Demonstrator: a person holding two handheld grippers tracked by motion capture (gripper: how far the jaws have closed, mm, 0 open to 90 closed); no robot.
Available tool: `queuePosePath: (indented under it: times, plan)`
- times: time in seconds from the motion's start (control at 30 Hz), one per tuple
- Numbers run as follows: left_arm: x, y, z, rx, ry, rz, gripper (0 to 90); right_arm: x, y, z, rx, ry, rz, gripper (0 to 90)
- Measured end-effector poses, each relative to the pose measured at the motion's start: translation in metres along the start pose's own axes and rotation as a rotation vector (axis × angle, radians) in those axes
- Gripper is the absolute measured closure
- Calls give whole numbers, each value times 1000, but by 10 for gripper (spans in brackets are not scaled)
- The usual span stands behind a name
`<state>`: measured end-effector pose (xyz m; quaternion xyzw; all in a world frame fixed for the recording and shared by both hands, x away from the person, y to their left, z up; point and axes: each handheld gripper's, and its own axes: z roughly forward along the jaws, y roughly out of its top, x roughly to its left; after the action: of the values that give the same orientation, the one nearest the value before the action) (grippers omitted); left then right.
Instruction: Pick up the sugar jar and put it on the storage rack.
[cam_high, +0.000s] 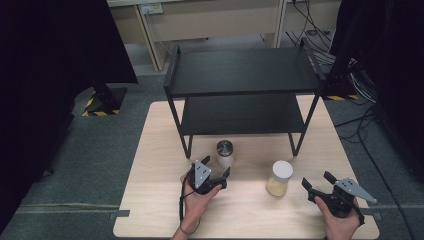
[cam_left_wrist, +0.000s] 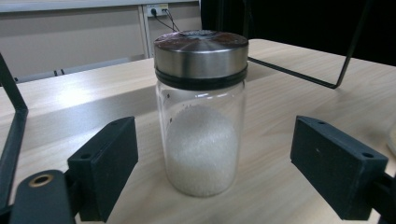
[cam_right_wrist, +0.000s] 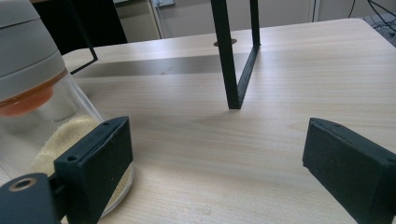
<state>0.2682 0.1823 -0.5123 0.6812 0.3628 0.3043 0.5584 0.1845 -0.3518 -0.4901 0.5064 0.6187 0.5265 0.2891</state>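
A: High view first: what's on the desk (cam_high: 150, 200)?

B: A black two-level shelf (cam_high: 242, 70) stands toward the far edge. In front of it are two jars. The jar with the metal lid (cam_high: 225, 152) sits just before the shelf's left front leg. The jar with the white lid (cam_high: 280, 178) is nearer the front edge, to the right of the first and below the shelf's right front leg.

A: And the hands?

B: The left gripper (cam_high: 216, 171) is near the front edge, just before the metal-lidded jar, fingers spread and holding nothing. The right gripper (cam_high: 317, 180) is toward the front right corner, just beside the white-lidded jar, also spread wide and empty.

A: What does the left gripper view give?

B: The metal-lidded jar (cam_left_wrist: 201, 112) stands upright between the parted fingers (cam_left_wrist: 105, 168), touching neither. It holds white grains in its lower half.

A: The right gripper view?

B: The white-lidded jar (cam_right_wrist: 42, 116) sits at the left, behind the left finger (cam_right_wrist: 95, 165); whether they touch I cannot tell. It holds pale yellow grains. A shelf leg (cam_right_wrist: 231, 60) stands ahead.
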Motion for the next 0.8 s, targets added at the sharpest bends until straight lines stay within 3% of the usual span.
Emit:
queuePosePath:
  times: [0.33, 0.8]
  plan:
    - [-9, 7, 22, 13, 31, -14, 194, 0, 1, 0, 3, 2, 3, 86]
    - [-12, 12, 37, 20, 66, -19, 292, -1, 1, 1, 4, 6, 6, 86]
